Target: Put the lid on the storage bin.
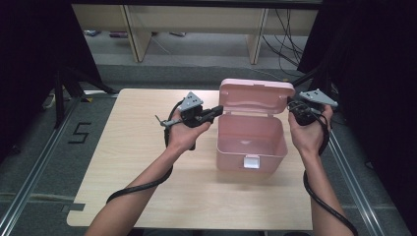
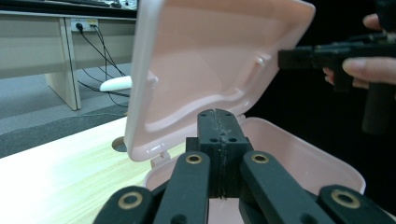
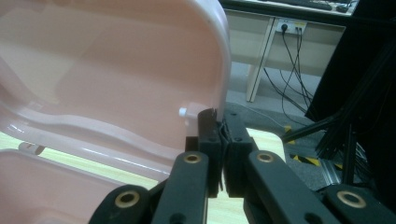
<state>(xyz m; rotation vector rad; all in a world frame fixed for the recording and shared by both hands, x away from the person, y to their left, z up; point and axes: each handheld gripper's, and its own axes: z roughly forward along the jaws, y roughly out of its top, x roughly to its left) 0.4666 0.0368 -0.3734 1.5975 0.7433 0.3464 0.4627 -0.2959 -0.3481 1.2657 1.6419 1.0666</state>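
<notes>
The left gripper has its jaws pressed tight together with nothing between them. It sits just beside the left edge of the pink box, at the height of the rim, and its tip points right — toward the box. The right gripper is clenched too. In the right gripper view its jaw tips meet right at the edge of the lid, and I cannot tell whether they pinch it or only touch it. This hand looks nearer to the lid. The box stands in the middle of the table. Its long side runs left to right, the open mouth faces up, and the lid stands upright at the far side — the white latch faces the person.
</notes>
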